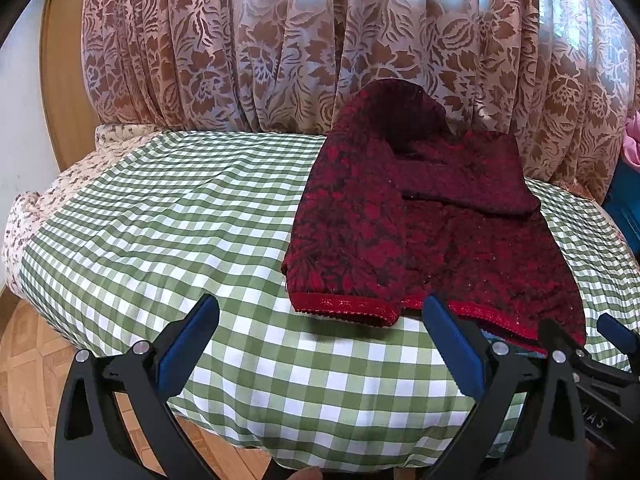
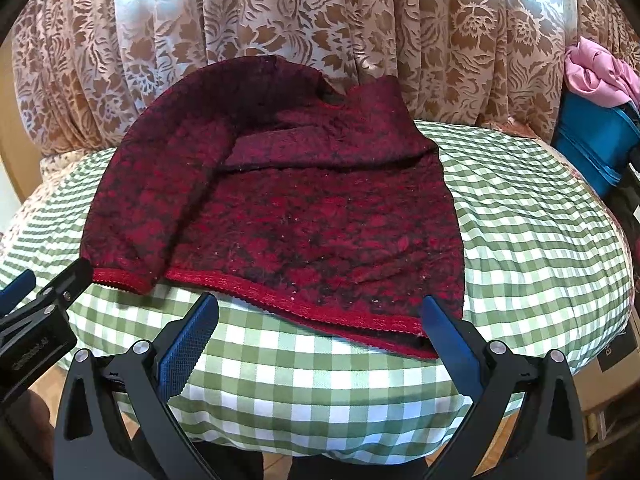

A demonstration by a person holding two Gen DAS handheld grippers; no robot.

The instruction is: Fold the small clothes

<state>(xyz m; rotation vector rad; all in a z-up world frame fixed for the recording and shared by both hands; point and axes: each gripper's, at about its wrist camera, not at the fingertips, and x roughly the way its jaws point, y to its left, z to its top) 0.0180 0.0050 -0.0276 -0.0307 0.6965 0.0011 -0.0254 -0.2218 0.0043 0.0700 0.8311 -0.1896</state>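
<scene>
We judge the fold about half done: the red sweater lies in the middle of the right wrist frame on the checked cloth, both sleeves already laid in over the body, hem nearest us. What seems left is bringing the hem up toward the collar. Our left gripper and right gripper both stand released, jaws spread and holding nothing, just short of the hem. A patterned curtain fills the top; a blue bag sits at the right edge. Nothing blocks the hem.
</scene>
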